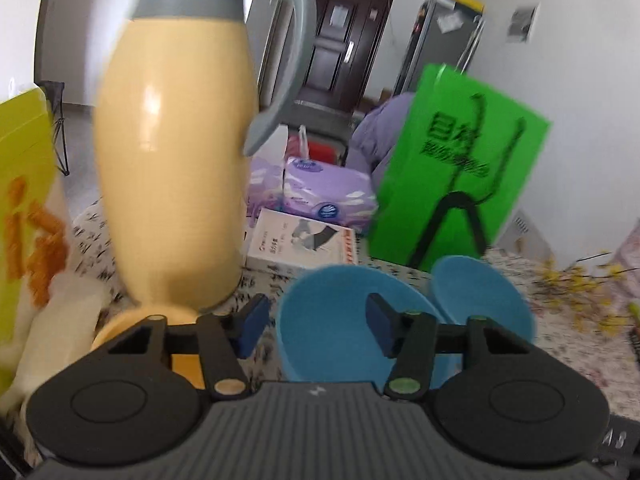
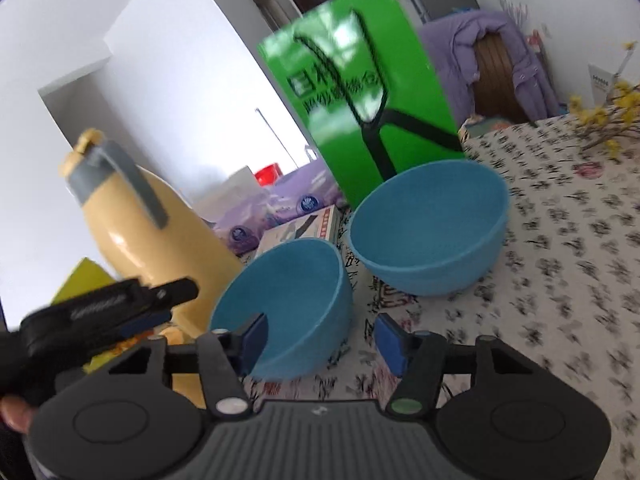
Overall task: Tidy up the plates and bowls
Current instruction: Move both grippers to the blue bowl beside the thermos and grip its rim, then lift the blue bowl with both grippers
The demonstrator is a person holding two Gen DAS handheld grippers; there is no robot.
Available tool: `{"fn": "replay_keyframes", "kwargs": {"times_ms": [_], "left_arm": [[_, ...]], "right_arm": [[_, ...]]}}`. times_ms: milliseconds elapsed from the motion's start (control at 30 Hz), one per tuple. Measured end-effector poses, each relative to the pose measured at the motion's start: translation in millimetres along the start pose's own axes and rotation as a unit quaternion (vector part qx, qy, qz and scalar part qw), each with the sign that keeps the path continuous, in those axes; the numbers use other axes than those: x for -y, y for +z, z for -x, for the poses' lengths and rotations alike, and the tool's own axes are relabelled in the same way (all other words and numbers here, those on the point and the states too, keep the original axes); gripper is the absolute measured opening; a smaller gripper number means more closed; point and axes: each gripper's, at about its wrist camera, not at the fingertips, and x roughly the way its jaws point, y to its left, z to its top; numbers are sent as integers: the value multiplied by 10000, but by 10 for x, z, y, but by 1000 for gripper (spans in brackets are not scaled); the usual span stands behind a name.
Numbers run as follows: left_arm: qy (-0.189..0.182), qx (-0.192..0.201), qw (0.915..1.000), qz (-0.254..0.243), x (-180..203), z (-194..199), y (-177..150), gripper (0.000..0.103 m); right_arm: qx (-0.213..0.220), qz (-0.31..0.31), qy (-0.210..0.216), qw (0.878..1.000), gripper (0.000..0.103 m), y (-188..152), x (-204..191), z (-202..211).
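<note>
Two blue bowls on counter: near bowl (image 2: 284, 304) lower centre, far bowl (image 2: 428, 228) centre right. Look light, stiff, smooth; I'd pinch rim. Right hand-held gripper (image 2: 320, 340) and left hand-held gripper (image 1: 316, 324) both wide open, empty.

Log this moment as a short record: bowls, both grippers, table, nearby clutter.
bowls: two blue ones, upright, empty; near bowl, far bowl; whether they touch cannot be told
left gripper: open, holding nothing, rim of the near bowl between its fingers
right gripper: open, holding nothing, astride the near bowl's side
table: floral cloth
clutter: yellow jug left of the bowls, green bag behind them, tissue pack, white box
</note>
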Motion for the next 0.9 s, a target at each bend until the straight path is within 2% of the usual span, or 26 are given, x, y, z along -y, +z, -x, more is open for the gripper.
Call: {"fn": "replay_keyframes", "kwargs": {"times_ms": [67,100,167,300,333,433,567,700,900], "left_arm": [[90,-273,9996,53,-43,-259,72,52],[180,-419,9989,111,-67,-373,88,47],[279,-552,9980,129,-110,-503,84,43],[203,-711,9971,171,-166,-635,67,32],[181,-764,9968,138,-161,-652,66,26],[258,-771,9966,102,-154,-632,41,17],[379,-761,9960,268,-169,-592,17,11],[422,-623,9967,314,-119,-358,-15,11],[288,-277,9982,443,6,296,-87,10]], "right_arm": [[-148,-26,-75,9999,48,67,15,-212],[-191,-65,-76,9998,44,83,21,-295],[-274,-36,-87,9996,40,92,11,-424],[-399,-47,-88,9992,20,78,41,-566],[-387,-70,-70,9992,19,86,53,-575],[-306,-299,-25,9991,18,118,115,-582],[-339,-260,-24,9991,17,132,88,-537],[-309,-125,-81,9994,17,132,-5,-394],[-167,2,96,9998,15,93,-108,88]]}}
